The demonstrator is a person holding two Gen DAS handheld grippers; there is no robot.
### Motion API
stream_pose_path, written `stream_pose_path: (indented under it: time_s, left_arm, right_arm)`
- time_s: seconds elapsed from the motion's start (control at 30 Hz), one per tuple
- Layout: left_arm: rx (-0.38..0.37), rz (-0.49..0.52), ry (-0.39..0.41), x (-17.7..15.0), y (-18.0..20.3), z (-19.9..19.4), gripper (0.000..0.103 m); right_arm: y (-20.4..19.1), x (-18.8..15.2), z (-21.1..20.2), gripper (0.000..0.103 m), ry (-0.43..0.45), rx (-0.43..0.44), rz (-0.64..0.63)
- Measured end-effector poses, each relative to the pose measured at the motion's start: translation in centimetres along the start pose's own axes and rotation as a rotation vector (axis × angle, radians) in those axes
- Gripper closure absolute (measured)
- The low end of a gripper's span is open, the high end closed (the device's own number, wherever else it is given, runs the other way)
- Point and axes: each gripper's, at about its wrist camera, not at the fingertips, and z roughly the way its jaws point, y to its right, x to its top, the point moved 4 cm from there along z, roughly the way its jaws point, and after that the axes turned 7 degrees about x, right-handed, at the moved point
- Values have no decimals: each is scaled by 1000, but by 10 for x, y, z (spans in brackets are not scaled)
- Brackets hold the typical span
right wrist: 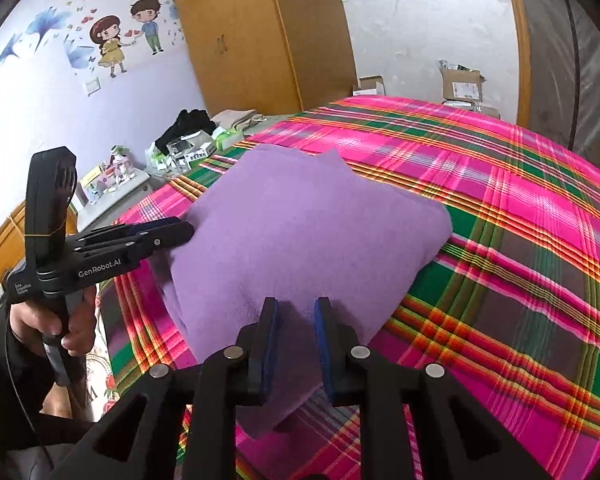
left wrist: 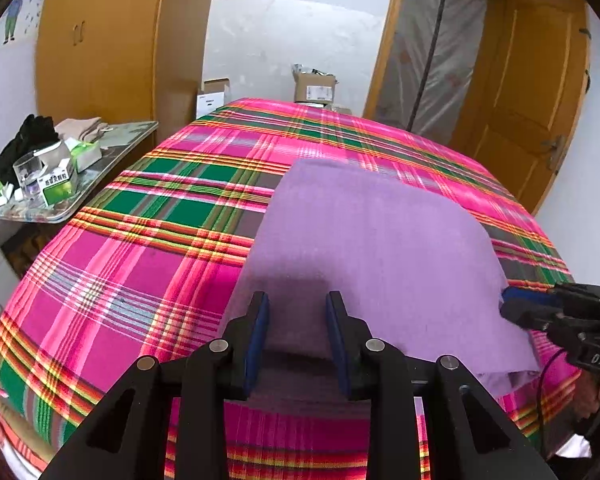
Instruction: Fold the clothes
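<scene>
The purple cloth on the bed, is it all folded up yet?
Nearly. The purple cloth already lies in a thick folded stack on the plaid bedspread. The left gripper and right gripper are both open at its edges, gripping nothing. What may be left is tidying the uneven corners.

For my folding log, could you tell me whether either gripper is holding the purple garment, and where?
Neither appears to hold it. The left gripper and right gripper are both open over the folded purple garment, near its edges.
</scene>
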Motion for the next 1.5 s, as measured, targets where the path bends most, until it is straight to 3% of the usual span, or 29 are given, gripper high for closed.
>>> stream_pose_path:
  time_s: [0.47,0.87,1.03,1.2,1.33,1.5]
  left_arm:
    - [8,-20,3,-4,-3,-8,72]
    - [-12,-22,10,-7,-6,-5,72]
    - [-21,-34,4,-11,-8,-8,72]
    - [-20,-44,-14,-13,-11,-12,72]
    - [-17,-83,-15,-2,-16,-20,72]
    - [-13,-13,-24,23,6,3,72]
  right_arm:
    - [-32,-9,-8,84,-1,-11,-84]
    - [-31,-19,-3,83,-49,-14,-134]
    - [-20,-21,-9,80,-66,26,-74]
    - [3,-2,-31,79,35,1,22]
    - [32,17,-36,72,103,13,140]
    - [35,43,-19,72,137,7,116]
